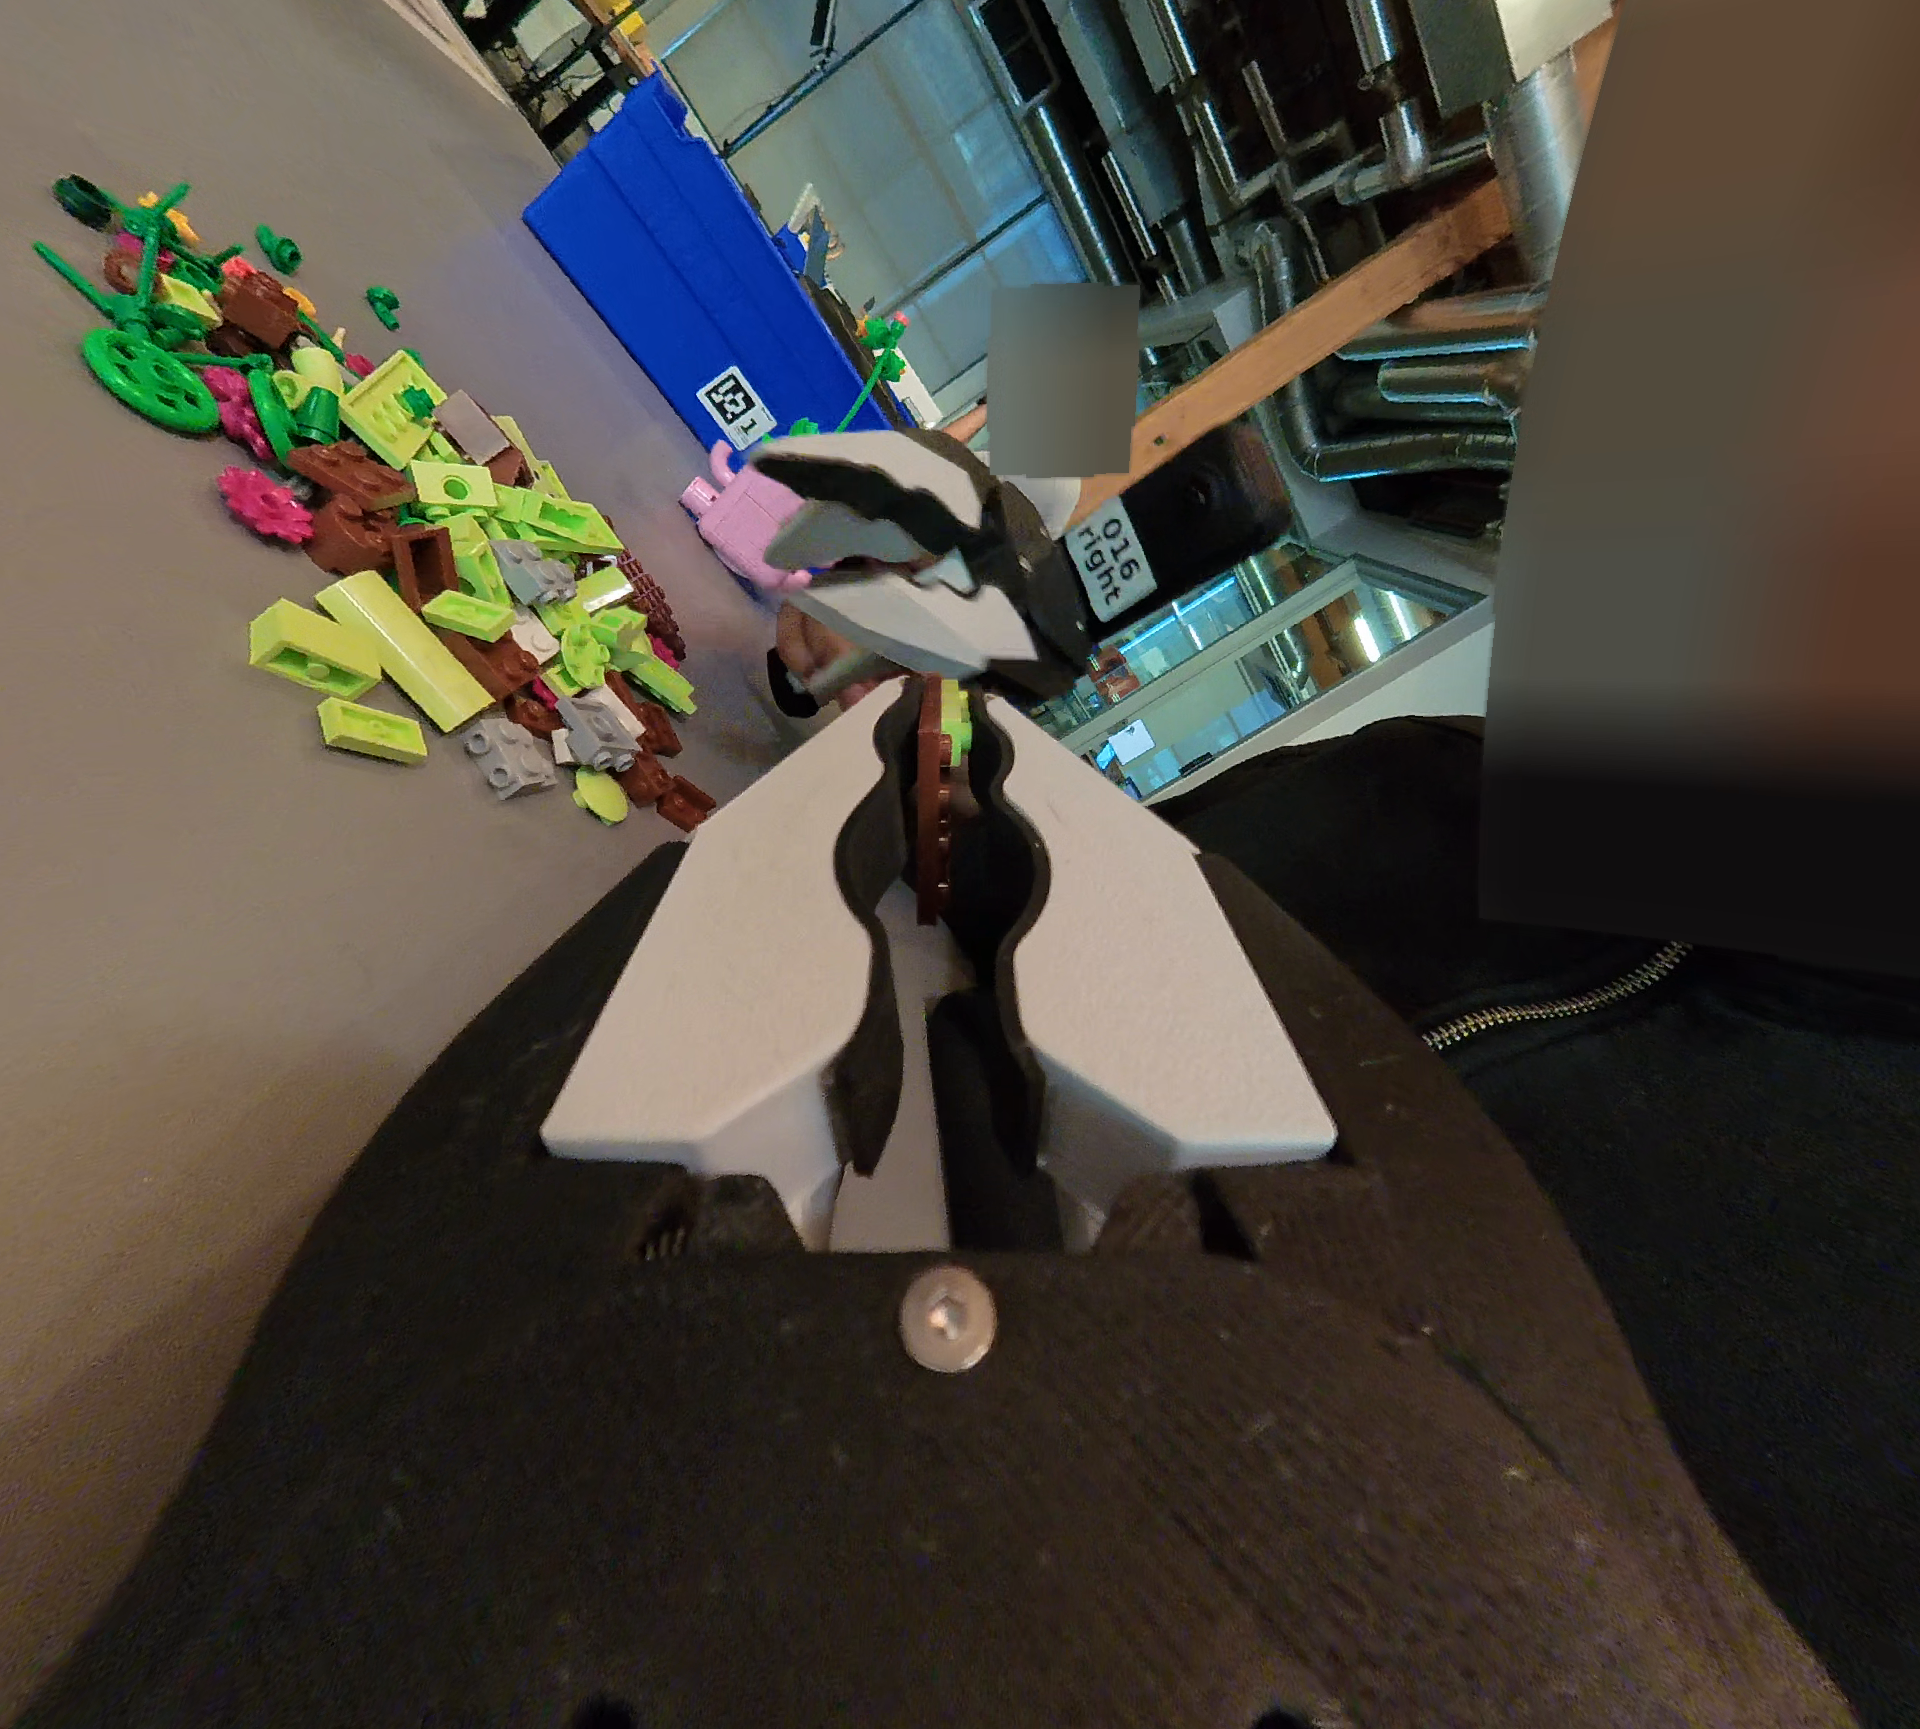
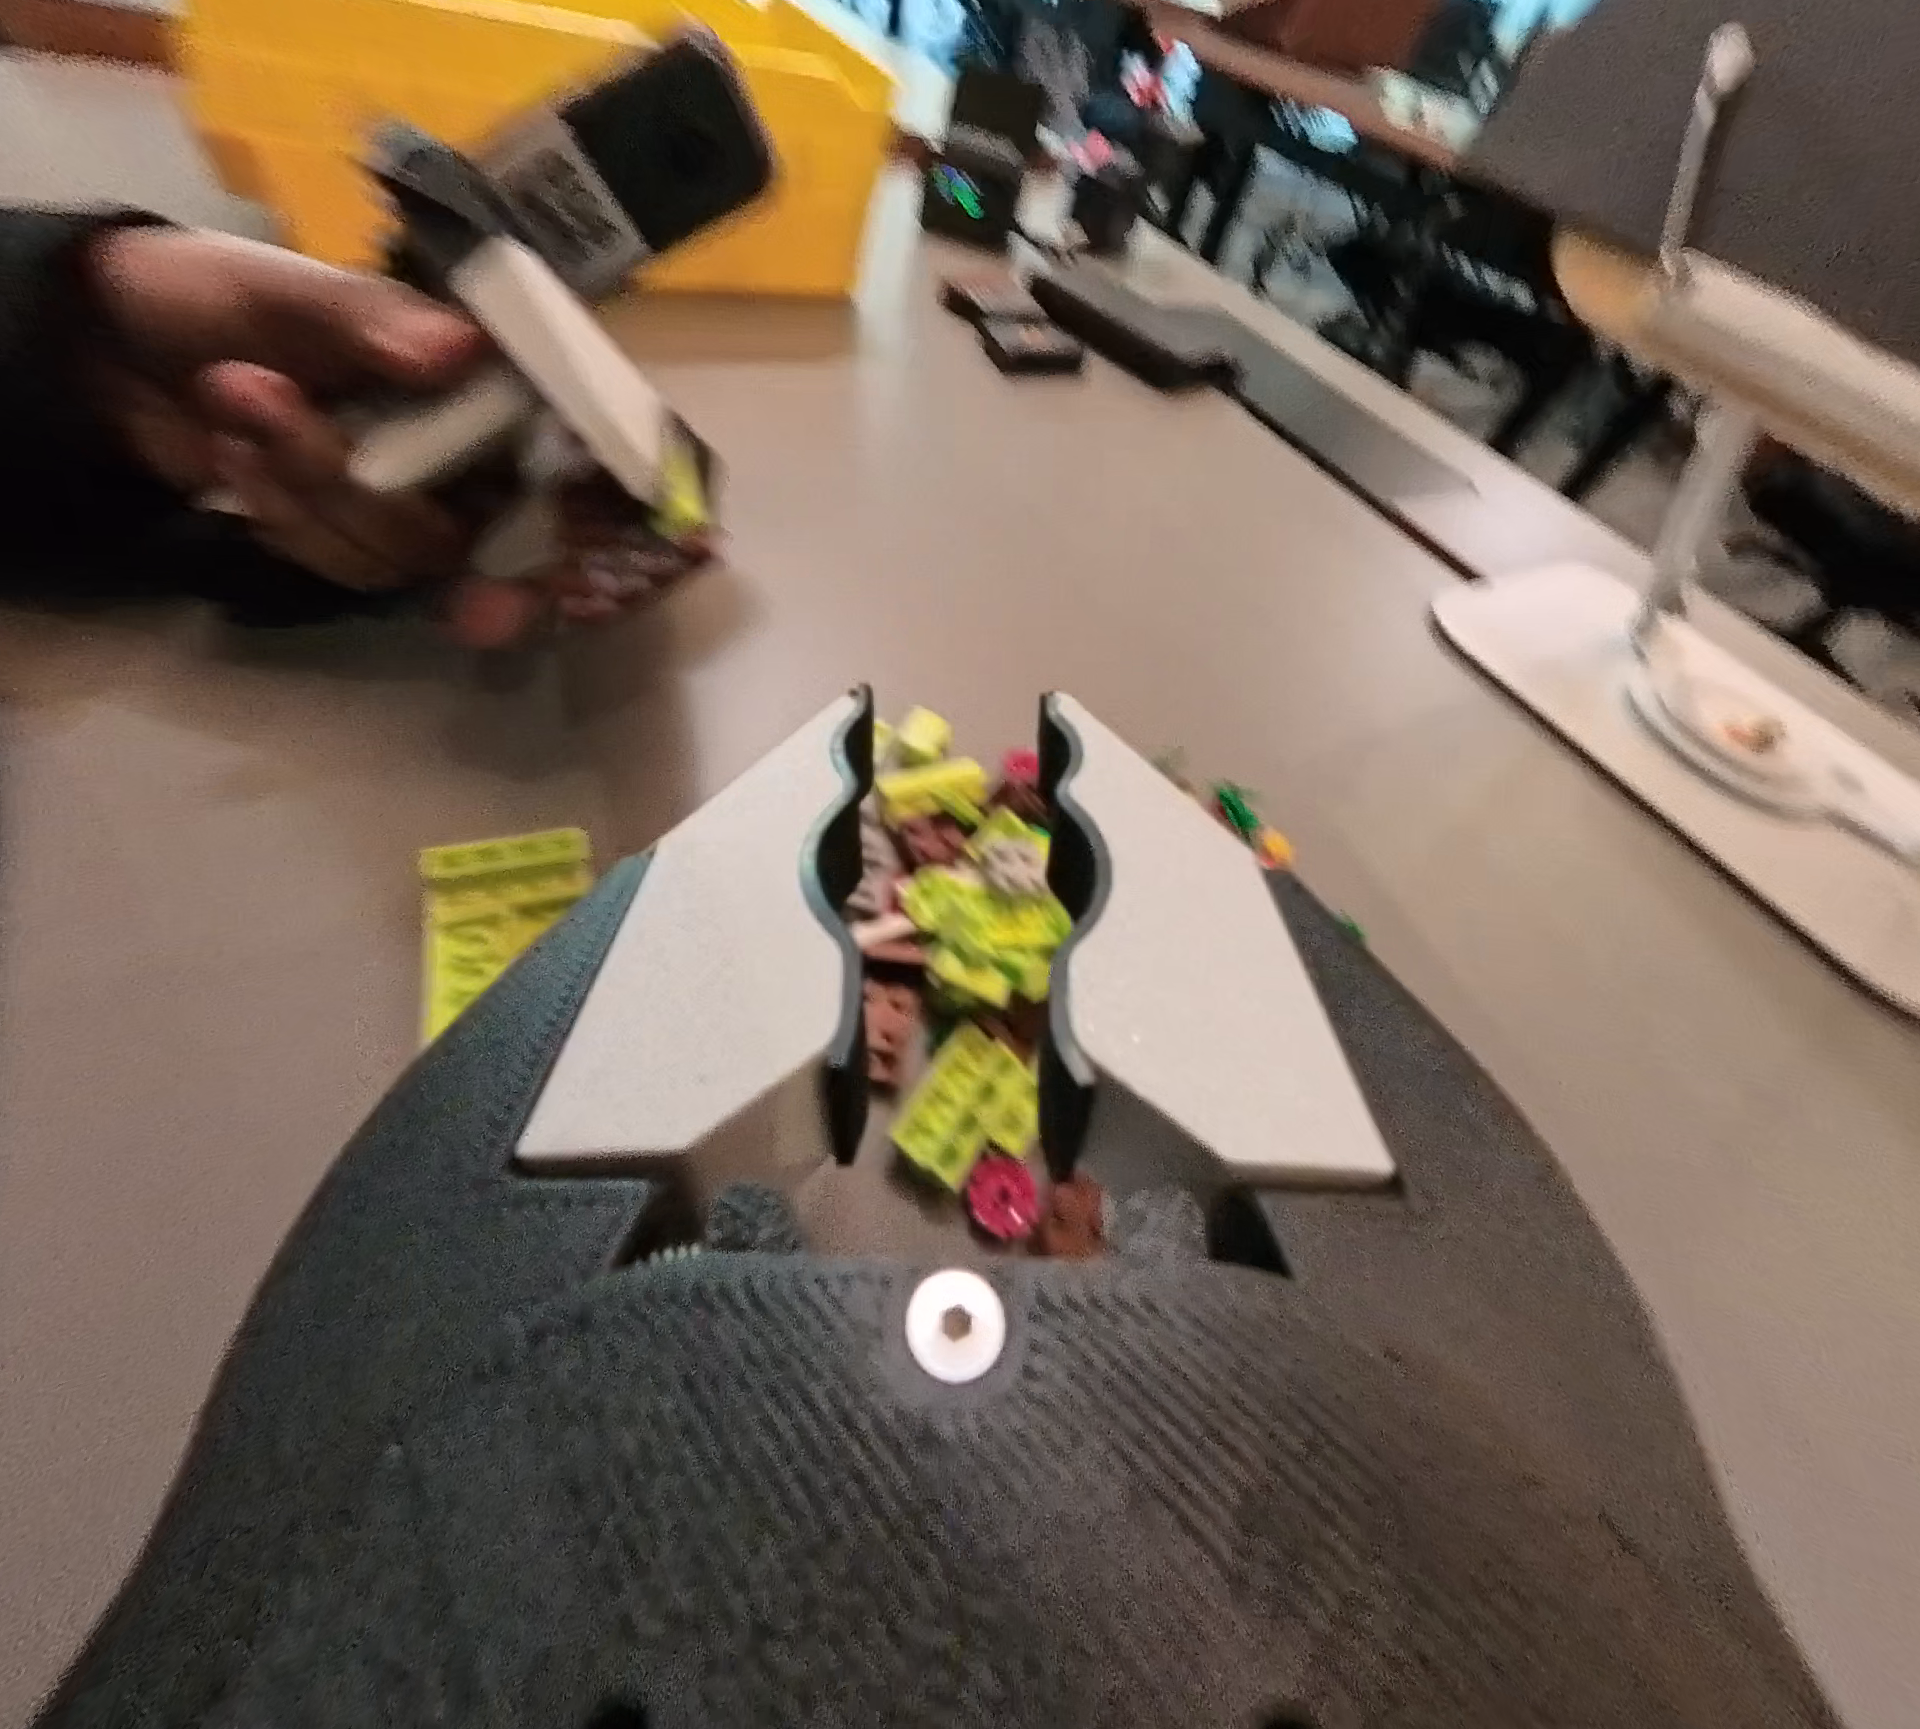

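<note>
Two grippers up. My left gripper is clamped on a thin brown plate with a lime piece at its tip, held edge-on above the table. My right gripper hangs over the brick pile, jaws apart, nothing between them.

Risks, as I judge them: the plate is thin, hard, glossy plastic against wavy black pads, so it could pivot or slip out. The pile is loose and studded; closing in there may grab several pieces or scatter them. The right view is blurred.
</note>
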{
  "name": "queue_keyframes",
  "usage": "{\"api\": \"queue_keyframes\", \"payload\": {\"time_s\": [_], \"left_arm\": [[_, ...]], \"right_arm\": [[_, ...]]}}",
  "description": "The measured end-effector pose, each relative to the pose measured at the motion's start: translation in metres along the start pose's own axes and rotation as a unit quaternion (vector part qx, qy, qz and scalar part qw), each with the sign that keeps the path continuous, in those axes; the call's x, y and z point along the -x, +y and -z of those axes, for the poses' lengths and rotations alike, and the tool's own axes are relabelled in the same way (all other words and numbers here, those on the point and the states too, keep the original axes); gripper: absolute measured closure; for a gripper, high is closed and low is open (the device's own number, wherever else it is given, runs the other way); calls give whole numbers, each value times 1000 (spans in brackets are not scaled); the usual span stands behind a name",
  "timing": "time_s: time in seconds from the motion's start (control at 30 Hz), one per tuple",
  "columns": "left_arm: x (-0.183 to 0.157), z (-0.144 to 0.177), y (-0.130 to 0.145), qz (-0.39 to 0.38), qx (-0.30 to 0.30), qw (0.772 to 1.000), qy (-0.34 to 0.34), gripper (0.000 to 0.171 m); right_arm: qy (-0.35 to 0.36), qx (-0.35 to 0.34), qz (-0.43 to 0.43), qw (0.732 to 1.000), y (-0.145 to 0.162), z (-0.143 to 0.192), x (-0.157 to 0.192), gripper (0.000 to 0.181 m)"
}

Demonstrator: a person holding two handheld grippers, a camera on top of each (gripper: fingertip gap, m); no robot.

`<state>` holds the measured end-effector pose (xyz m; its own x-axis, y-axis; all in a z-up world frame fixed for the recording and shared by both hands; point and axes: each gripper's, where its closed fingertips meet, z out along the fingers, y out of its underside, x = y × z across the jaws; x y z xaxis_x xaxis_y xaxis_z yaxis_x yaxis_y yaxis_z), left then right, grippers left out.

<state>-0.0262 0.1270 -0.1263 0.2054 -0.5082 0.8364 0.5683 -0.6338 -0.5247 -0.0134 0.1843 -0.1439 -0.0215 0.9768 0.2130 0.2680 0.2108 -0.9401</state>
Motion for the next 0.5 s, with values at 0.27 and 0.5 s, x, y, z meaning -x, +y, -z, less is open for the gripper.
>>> {"api": "queue_keyframes", "payload": {"time_s": [0.27, 0.5], "left_arm": [[0, -2, 3, -7, 9, 1000, -2, 169], [-2, -7, 12, -17, 35, 999, -2, 158]], "right_arm": [[-135, -65, -27, 988, -27, -6, 60, 143], [-138, -34, -43, 989, -19, -11, 60, 172]]}}
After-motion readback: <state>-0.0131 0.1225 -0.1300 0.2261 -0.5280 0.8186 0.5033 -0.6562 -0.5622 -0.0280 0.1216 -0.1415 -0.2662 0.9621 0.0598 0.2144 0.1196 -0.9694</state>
